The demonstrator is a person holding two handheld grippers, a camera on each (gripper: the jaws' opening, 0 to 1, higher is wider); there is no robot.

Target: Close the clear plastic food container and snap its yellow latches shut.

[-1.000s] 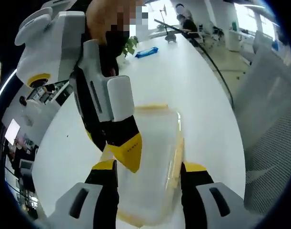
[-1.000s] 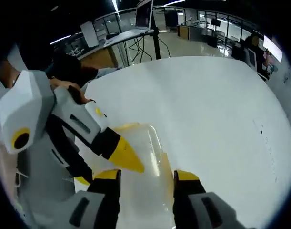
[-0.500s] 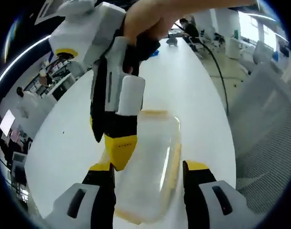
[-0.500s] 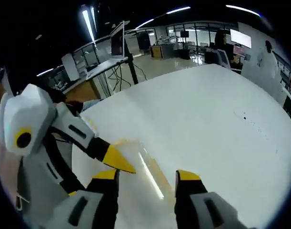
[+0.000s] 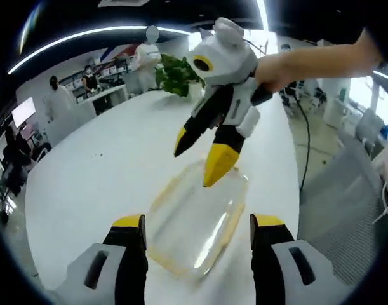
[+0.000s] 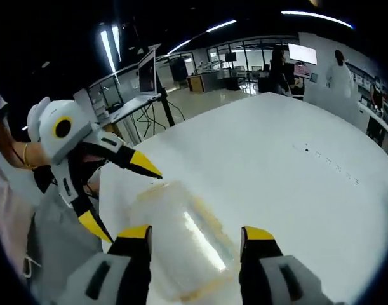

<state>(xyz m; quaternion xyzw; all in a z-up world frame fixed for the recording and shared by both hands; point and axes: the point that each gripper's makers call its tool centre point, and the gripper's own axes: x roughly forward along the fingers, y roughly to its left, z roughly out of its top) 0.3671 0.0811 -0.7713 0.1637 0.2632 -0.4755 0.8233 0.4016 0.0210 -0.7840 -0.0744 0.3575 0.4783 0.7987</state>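
The left gripper (image 5: 197, 232) has its yellow-tipped jaws spread wide, grasping nothing, and the clear plastic food container (image 5: 197, 219) lies flat on the white table (image 5: 92, 171) between and just beyond them, its yellow edging showing along the rim. Just past the container's far end hangs the right gripper (image 5: 203, 155), held by a hand (image 5: 273, 67), its two jaws parted and pointing down at the lid without touching it.

In the right gripper view, that gripper's jaws stand apart and empty, the container between them, lid on. To their left the left gripper's jaws are splayed open. Farther off stand a potted plant (image 5: 176, 75) and people.
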